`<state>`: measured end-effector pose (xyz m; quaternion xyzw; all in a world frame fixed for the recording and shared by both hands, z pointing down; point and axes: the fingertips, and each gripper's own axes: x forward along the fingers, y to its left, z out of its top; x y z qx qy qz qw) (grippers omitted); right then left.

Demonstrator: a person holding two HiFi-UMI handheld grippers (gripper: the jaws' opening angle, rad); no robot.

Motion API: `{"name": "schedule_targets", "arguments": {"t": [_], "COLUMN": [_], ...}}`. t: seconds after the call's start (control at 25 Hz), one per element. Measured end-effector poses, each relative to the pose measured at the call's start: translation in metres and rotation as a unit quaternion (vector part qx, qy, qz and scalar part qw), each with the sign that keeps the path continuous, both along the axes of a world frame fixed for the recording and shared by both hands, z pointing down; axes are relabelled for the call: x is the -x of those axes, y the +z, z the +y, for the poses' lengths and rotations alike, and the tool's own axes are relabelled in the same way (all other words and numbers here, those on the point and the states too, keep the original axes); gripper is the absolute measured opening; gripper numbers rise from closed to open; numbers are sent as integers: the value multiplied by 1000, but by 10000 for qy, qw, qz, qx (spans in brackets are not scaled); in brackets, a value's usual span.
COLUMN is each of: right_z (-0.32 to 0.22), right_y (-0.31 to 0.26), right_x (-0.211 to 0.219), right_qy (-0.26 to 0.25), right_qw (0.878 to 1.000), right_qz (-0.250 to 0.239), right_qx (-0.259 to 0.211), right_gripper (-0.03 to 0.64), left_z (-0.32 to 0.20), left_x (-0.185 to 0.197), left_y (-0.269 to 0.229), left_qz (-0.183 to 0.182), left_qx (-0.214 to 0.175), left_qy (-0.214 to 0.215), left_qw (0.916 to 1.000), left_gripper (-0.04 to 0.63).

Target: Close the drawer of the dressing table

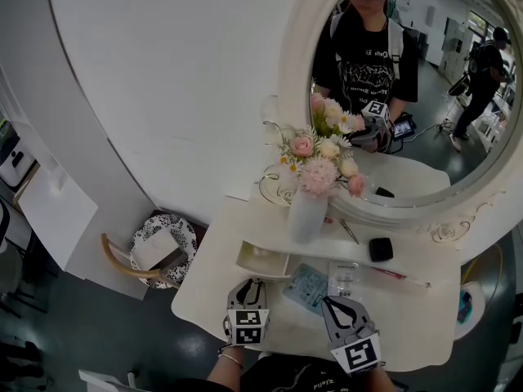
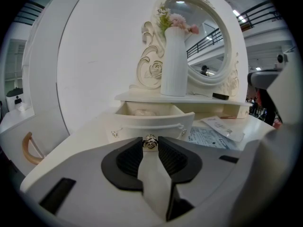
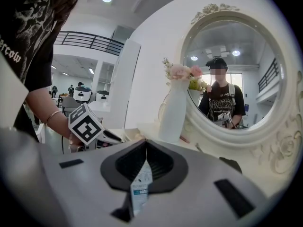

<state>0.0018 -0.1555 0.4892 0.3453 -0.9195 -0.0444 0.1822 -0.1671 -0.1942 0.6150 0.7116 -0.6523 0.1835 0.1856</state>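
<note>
Drawer: the one drawer [image 1: 263, 260] stands pulled out under the shelf, at the left of the worktop [image 1: 409, 321], not yet closed.
Left: the left hand-held gripper [image 1: 250, 284] pinches the silvery knob [image 2: 150, 142] at the drawer front's middle with barely parted tips, apparently to push it home.
Right: the right hand-held gripper [image 3: 144, 145] has its tips together and holds nothing. It idles over the packets [image 1: 309, 287], one of them showing through its slit.
Count: two hand-held grippers, one drawer, one knob, two packets, one flower vase [image 1: 306, 215].
</note>
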Motion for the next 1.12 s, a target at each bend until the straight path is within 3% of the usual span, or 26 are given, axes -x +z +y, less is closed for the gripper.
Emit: {"name": "schedule_targets", "arguments": {"t": [1.12], "right_z": [1], "right_y": [6], "right_x": [1], "right_qy": [-21], "right_qw": [9999], "right_qz": [-27], "right_qx": [103], "right_gripper": [12], "left_z": [-6], "left_x": [-1], "left_y": [-1], "left_qz": [-151], "left_qx": [57], "left_qy": [131], "left_qw": [9998], "left_gripper": [107]}}
